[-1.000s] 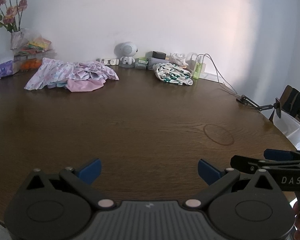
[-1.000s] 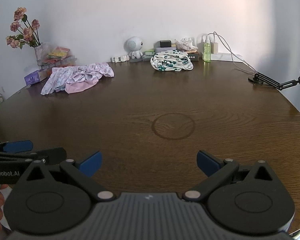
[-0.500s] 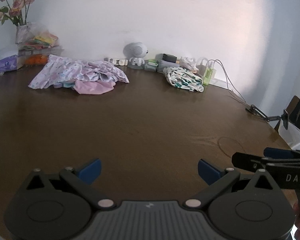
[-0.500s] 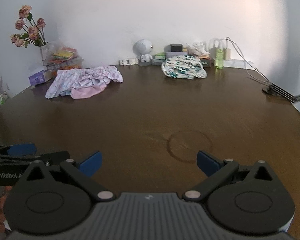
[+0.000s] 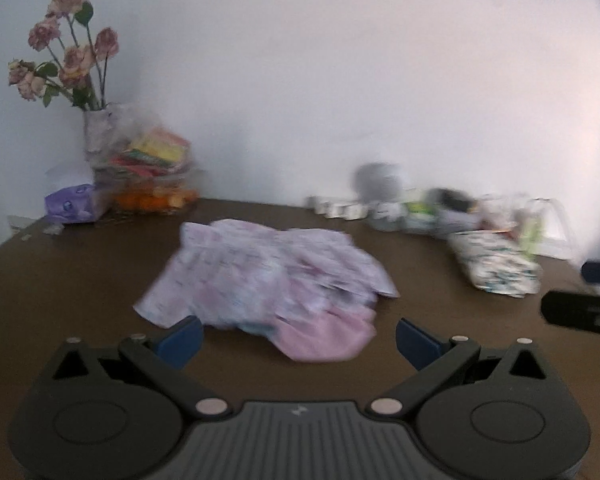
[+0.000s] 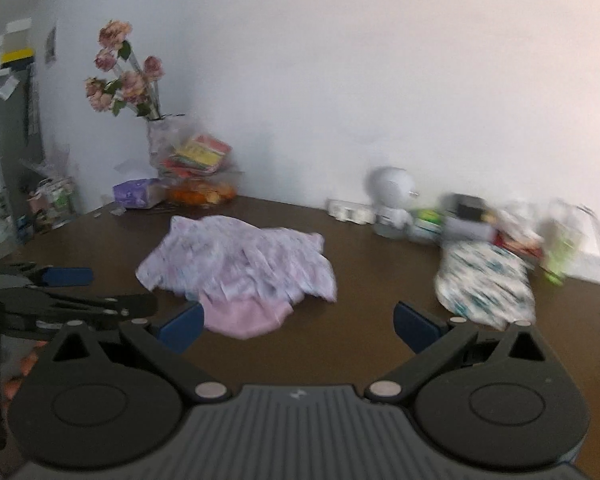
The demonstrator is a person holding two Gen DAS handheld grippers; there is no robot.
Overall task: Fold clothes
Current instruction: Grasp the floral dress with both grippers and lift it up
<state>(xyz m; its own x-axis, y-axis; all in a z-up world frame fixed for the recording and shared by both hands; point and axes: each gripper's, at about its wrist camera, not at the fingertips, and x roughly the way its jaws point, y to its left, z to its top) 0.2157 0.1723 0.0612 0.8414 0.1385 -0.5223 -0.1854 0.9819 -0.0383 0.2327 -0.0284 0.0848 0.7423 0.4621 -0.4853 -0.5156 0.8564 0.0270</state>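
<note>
Nearest the lens, left hand-held gripper [image 5: 298,334] spread wide, blue pads apart and empty, poised over the dark wooden tabletop [image 5: 80,280]. Beside it in the right wrist view, right hand-held gripper [image 6: 296,326] likewise spread wide, nothing between the pads. At that view's left edge, the left tool again, with a few fingers [image 6: 20,368] of the person's hand showing under it; at the right edge of the left wrist view, a black and blue part of the right tool. Just beyond both sets of pads, a crumpled pile of clothes [image 5: 268,284] lying loose on the tabletop: pale lilac printed fabric on top, a plain pink piece [image 5: 324,336] sticking out at the near edge, untouched by either tool. Further right, well apart from the pile, a rolled white garment with green print [image 5: 496,268]. Along the far edge by the white wall [image 5: 340,80], a purple tissue pack [image 5: 74,204], a bag of colourful packets with orange fruit below [image 5: 156,172], a vase of faded pink roses [image 5: 66,64], a small white round-headed robot figure [image 6: 392,196], and a blurred green bottle [image 6: 560,256] among small clutter too smeared to name.
</note>
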